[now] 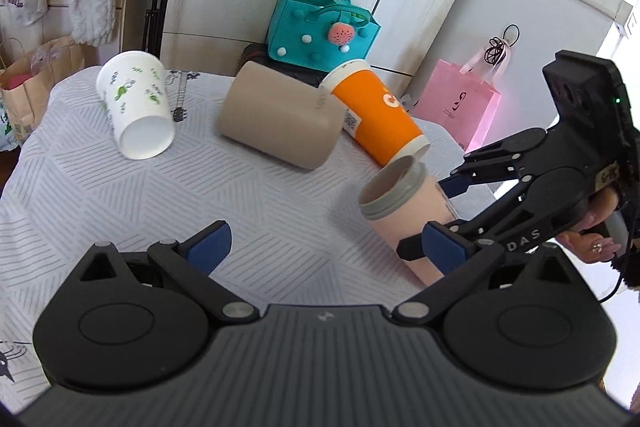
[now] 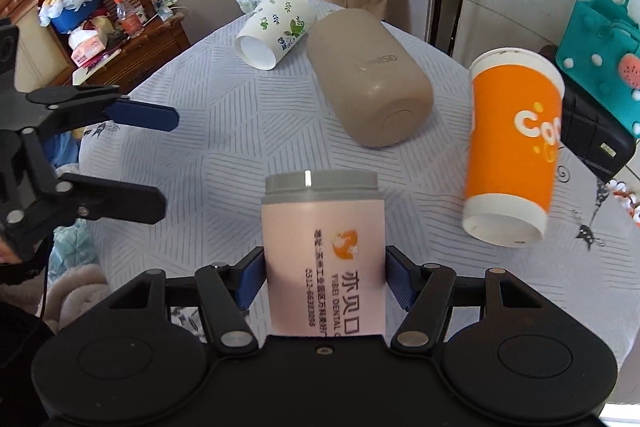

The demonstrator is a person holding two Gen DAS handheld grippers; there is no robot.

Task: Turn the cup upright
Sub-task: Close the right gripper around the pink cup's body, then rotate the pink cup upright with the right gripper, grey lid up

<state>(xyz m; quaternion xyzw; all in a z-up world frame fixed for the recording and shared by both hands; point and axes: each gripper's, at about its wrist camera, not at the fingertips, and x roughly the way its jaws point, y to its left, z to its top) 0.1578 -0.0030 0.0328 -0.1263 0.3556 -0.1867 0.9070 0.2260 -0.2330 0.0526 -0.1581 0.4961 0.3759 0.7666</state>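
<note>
A pink cup with a grey rim (image 2: 324, 251) is held between the blue pads of my right gripper (image 2: 324, 283), tilted with its open mouth up and away from me. It also shows in the left wrist view (image 1: 404, 211), lifted off the table (image 1: 120, 211) at the right, with the right gripper (image 1: 444, 215) closed on its body. My left gripper (image 1: 324, 247) is open and empty above the cloth, left of the pink cup. It shows in the right wrist view (image 2: 160, 163) at the left, jaws apart.
Three other cups lie on their sides: a white leaf-print cup (image 1: 136, 103), a beige cup (image 1: 276, 119) and an orange paper cup (image 1: 376, 115). A teal felt bag (image 1: 320, 23) and a pink paper bag (image 1: 460, 103) stand behind the table. A cluttered wooden cabinet (image 2: 120, 39) stands beyond it.
</note>
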